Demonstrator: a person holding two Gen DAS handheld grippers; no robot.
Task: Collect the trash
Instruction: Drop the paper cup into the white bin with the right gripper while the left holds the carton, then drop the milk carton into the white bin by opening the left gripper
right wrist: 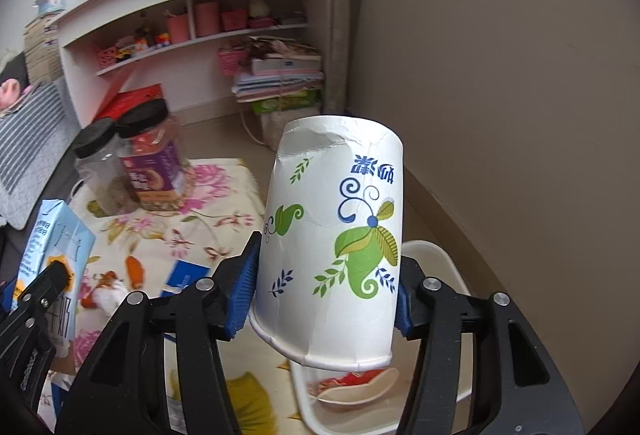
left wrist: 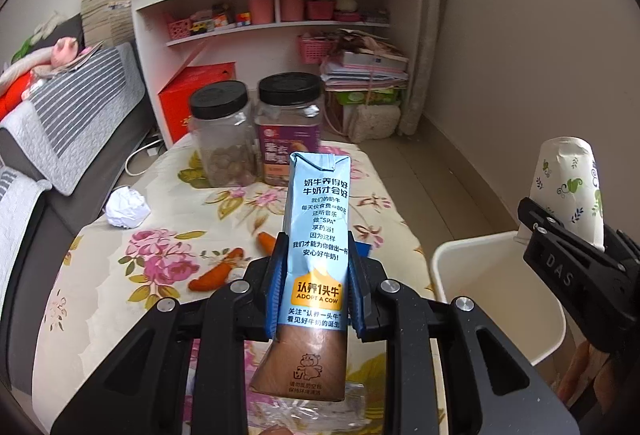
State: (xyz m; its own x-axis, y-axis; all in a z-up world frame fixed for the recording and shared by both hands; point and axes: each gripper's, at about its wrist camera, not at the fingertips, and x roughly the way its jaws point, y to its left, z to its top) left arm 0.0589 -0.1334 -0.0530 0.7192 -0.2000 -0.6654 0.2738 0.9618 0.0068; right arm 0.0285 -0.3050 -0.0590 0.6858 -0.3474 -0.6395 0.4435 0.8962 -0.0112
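My left gripper is shut on a tall blue milk carton and holds it upright above the flowered table. My right gripper is shut on an upside-down white paper cup with green leaf print, above the white trash bin. The cup and bin also show at the right of the left wrist view. The carton shows at the left of the right wrist view. A crumpled white paper ball lies at the table's left edge.
Two black-lidded jars stand at the table's far end. Orange peel pieces and a blue card lie on the table. A used paper bowl lies in the bin. A sofa is left, shelves behind, a wall right.
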